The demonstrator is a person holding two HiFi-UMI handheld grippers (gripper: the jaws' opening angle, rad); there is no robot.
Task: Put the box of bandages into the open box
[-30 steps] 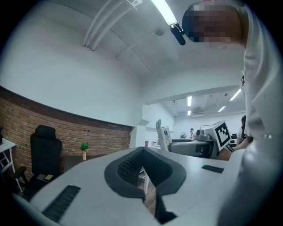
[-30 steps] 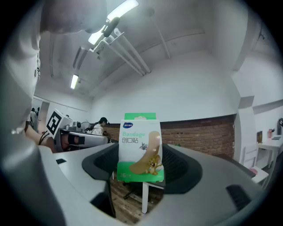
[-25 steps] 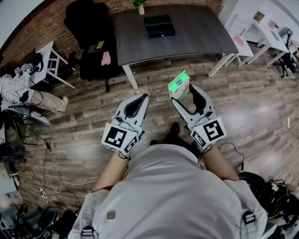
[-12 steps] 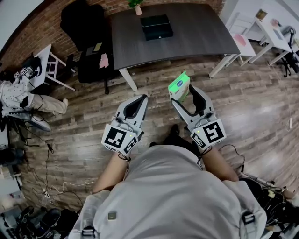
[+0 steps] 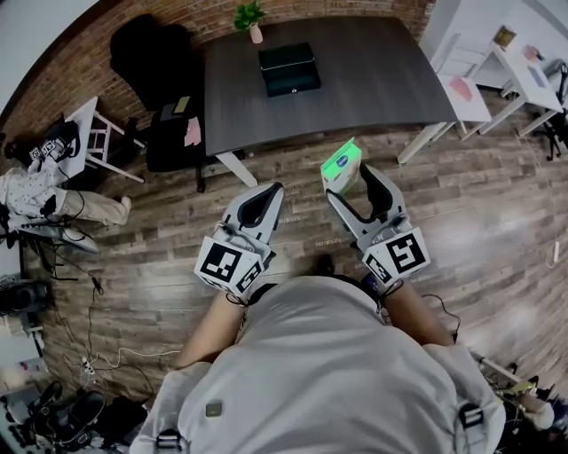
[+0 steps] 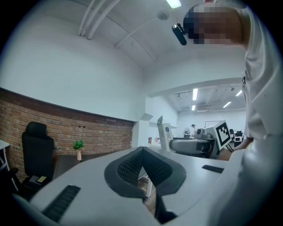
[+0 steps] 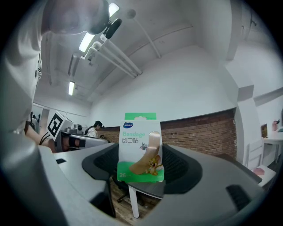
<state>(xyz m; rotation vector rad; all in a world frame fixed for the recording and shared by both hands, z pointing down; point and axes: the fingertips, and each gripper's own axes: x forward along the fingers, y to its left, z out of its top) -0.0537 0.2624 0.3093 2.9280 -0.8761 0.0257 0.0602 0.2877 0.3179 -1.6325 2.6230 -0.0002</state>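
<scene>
A green and white bandage box [image 5: 342, 166] stands upright between the jaws of my right gripper [image 5: 348, 183], which is shut on it above the wooden floor. In the right gripper view the bandage box [image 7: 140, 148] shows its printed front, held at its lower end by the right gripper [image 7: 141, 174]. My left gripper [image 5: 266, 191] is shut with nothing in it, beside the right one; its jaws meet at the tip in the left gripper view [image 6: 142, 152]. A black open box [image 5: 289, 69] lies on the dark table [image 5: 382, 75], far ahead of both grippers.
A small potted plant [image 5: 251, 18] stands at the table's back edge. A black chair [image 5: 151, 62] is left of the table. White desks [image 5: 475, 84] stand at the right. A person [image 5: 35, 182] sits at the far left, and cables [image 5: 98, 355] lie on the floor.
The table with the black box has come nearer and shifted slightly left in the head view. Both grippers keep their pose, with the bandage box still held.
</scene>
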